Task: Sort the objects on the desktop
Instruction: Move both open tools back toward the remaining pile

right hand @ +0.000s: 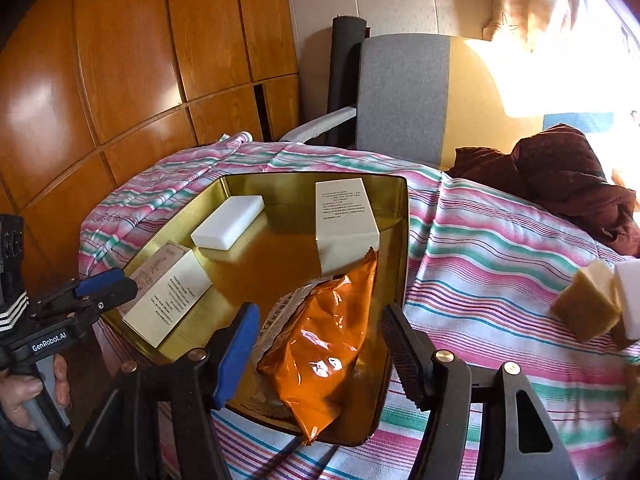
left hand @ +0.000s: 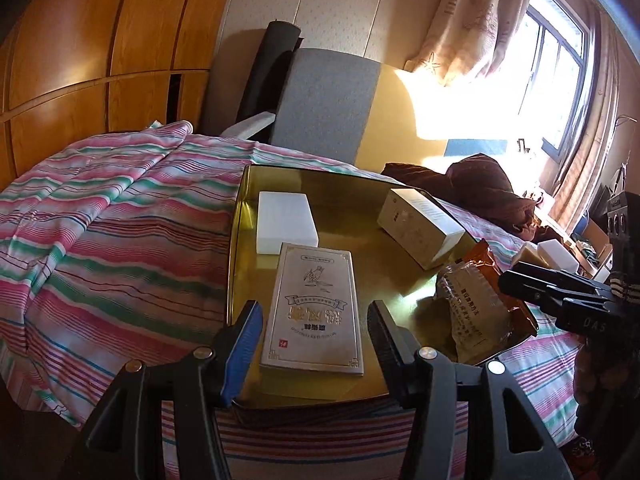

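Gold tray (left hand: 236, 240) holds four items.
My left gripper (left hand: 316, 320) spread wide around silver box (left hand: 314, 304); right gripper (right hand: 316, 332) agape at six o'clock, straddling orange packet (right hand: 320, 344).

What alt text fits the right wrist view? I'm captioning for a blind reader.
An open right gripper hovers over an orange packet in a gold tray on a striped bedspread. The tray also holds three white boxes; the left gripper reaches in from the left.
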Demonstrator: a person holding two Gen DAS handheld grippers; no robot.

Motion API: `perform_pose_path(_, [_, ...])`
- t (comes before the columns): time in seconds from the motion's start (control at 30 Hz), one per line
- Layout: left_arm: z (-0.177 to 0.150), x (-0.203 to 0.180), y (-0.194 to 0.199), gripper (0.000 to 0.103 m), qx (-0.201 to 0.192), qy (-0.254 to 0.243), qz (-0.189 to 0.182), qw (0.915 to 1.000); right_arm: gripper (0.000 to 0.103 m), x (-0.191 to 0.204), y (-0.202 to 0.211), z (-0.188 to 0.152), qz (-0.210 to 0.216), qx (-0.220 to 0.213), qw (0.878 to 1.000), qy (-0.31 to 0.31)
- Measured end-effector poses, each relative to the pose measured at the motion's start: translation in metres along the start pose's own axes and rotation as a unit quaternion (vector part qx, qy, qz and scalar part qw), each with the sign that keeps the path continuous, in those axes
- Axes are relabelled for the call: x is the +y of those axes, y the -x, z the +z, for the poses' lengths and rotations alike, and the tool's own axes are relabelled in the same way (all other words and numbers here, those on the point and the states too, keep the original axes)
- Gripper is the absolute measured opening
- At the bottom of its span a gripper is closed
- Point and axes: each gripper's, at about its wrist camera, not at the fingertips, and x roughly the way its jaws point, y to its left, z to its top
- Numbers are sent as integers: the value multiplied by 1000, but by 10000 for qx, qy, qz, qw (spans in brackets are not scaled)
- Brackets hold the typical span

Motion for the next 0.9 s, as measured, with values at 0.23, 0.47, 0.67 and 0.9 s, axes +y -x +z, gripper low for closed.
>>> perform_pose_path(0.23, [9, 1, 21, 56, -348, 86, -144, 9993, 66, -29, 33, -18, -264, -295, 9980, -493])
perform_pose_path(0.47, [10, -35, 16, 61, -141, -143, -748, 9970, 69, -87, 72, -51, -924, -473, 9877, -1171])
perform_pose_path(0.67, [15, -105, 1, 62, 209, -605, -1564, 9856, 69, -145, 105, -84, -1566, -563, 9691, -1818])
perform_pose_path(0.9, [22, -221, -27, 66, 811, -1158, -2637, 9542, 69, -179, 124, -119, -1802, -678, 9571, -2167])
